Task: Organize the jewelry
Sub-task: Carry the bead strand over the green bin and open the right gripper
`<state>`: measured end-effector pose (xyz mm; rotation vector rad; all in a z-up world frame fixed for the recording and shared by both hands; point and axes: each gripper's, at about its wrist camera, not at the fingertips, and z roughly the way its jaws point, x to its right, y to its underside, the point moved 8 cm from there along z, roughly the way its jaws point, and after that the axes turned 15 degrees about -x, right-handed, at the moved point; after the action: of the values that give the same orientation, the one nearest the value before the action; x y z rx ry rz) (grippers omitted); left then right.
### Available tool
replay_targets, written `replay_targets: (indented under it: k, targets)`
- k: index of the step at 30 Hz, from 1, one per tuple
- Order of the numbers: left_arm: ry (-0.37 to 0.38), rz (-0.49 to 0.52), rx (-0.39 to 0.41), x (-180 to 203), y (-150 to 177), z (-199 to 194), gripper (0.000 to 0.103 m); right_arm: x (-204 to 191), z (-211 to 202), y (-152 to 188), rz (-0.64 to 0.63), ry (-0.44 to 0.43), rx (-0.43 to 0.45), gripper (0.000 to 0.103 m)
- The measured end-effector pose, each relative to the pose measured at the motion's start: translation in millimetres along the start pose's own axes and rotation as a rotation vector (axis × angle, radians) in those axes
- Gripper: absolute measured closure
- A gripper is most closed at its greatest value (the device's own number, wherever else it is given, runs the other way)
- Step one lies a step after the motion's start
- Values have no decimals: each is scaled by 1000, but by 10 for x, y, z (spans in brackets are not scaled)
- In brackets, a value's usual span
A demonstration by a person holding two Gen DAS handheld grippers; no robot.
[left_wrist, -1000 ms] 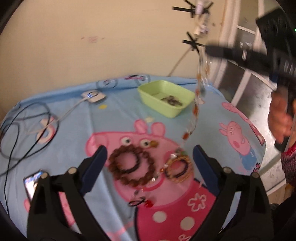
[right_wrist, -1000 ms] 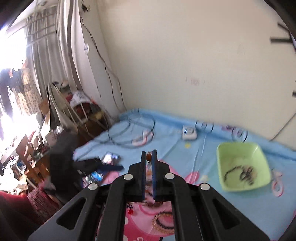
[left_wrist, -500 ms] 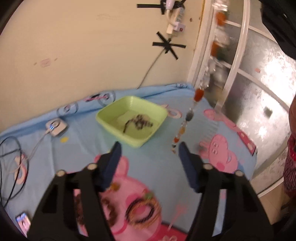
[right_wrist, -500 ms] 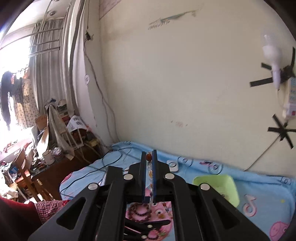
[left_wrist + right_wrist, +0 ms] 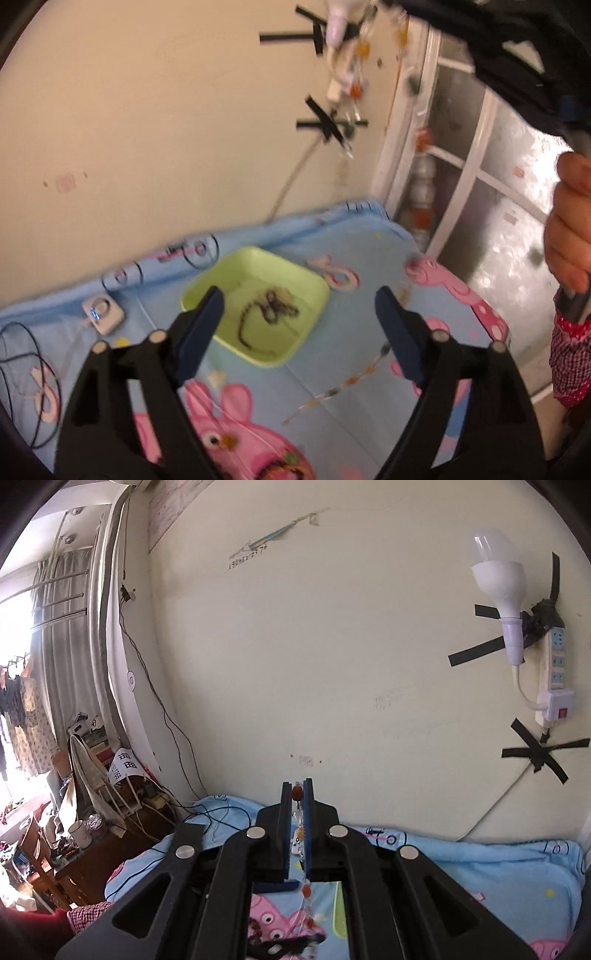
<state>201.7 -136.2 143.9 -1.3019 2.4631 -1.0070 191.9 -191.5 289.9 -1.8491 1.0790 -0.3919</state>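
Dangling necklace [image 5: 300, 834] above tray [image 5: 207, 284] rim

Each tool is built from matte black plastic arms of triangular, open-frame shape with cut-out windows. Round silver screw heads are set at the pivot joints of the arms, four being visible in each wrist view. The left tool [image 5: 297, 317] is fitted with dark blue pads [image 5: 201, 325] on the inner faces of its black fingers. The right tool [image 5: 297, 794] is fitted with narrow flat fingers, a blue strip [image 5: 306, 827] being seen along the inner face of one. A hand [image 5: 569, 236] is wrapped round a dark grey handle, below which a red-and-white checked sleeve [image 5: 570, 358] is worn.
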Motion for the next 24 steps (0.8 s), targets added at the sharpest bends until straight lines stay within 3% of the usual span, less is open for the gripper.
replay_targets:
  k: [9, 12, 13, 19, 23, 24]
  targets:
    - [-14, -4, -7, -204, -402, 405, 22, 390, 412, -188, 15, -8, -19, 103]
    - [-31, -7, -55, -298, -467, 733, 50, 590, 601, -116, 46, -19, -37, 103]
    - [-32, -15, -82, -346, -467, 871, 57, 665, 672, -76, 60, -22, -46, 103]
    - [-44, -97, -205, -691, -251, 1449, 58, 1149, 1293, 440, 172, -64, -158, 103]
    - [-73, -130, -262, -844, -76, 1509, 58, 1276, 1717, 867, 216, -80, -286, 103]
    - [-78, -140, -257, -875, -51, 1444, 58, 1280, 1746, 939, 218, -62, -303, 94]
